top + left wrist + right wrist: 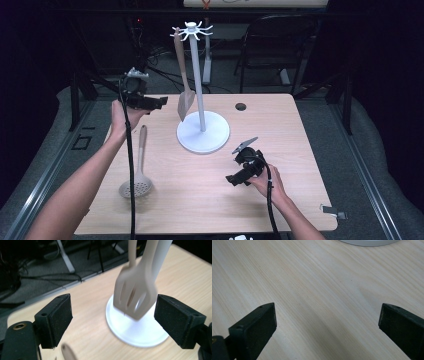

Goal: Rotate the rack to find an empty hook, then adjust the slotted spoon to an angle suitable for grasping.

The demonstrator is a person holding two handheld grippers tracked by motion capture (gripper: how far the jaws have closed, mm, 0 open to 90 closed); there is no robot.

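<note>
Beige and slotted, the spatula (184,75) hangs from one hook of the white rack (202,131), whose round base stands on the far middle of the pale wooden surface (300,130). Its blade (135,296) hangs low beside the rack's pole, just above the base, and does not rest on it.

Your left hand-held gripper (161,103) is held above the far left part of the surface and points toward the rack. Its jaws stand wide apart with nothing pressed between the pads. In the left gripper view the spatula's blade shows in the gap between the two black pads (57,318), farther off and somewhat blurred, with neither pad touching it.

Your right hand-held gripper (233,179) sits low over the near right part of the surface, pointing left, well apart from the rack's base. Its jaws are also spread wide, and in the right gripper view bare wood grain lies between them, with the edge of the white base at the top.

A second utensil, a beige skimmer (137,172) with a round perforated head, lies flat on the near left of the surface, handle pointing away from you, near your left forearm. The left gripper's cable (131,165) crosses beside it. A small grey clip (334,212) sits at the near right edge.
</note>
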